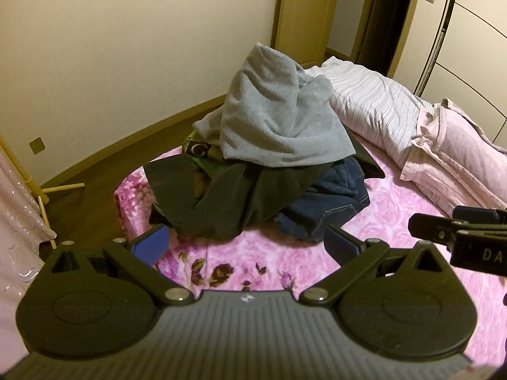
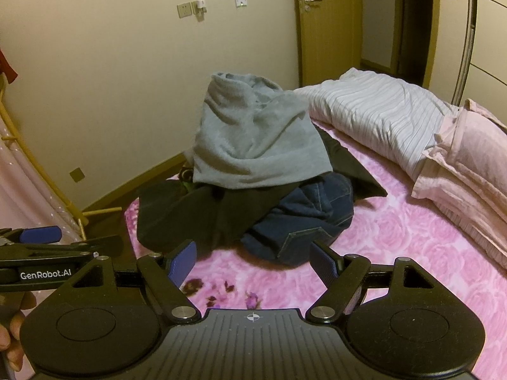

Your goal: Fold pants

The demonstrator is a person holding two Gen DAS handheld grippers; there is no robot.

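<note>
Currently both grippers, left gripper (image 1: 245,245) and right gripper (image 2: 253,261), wide open, empty, hover low-centre facing clothes pile (image 1: 263,171) mid-frame on pink bedspread (image 1: 396,221): positioned for first pick, prob. jeans (image 2: 304,221).

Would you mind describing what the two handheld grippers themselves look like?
Both match. The left gripper and right gripper each have a grey ribbed body with a small round crosshair mark, two black round-cornered plates with silver pins, and black linkage arms ending in blue pads. Seen from the right camera, the left gripper's side carries white "GenRobot.AI" lettering.
</note>
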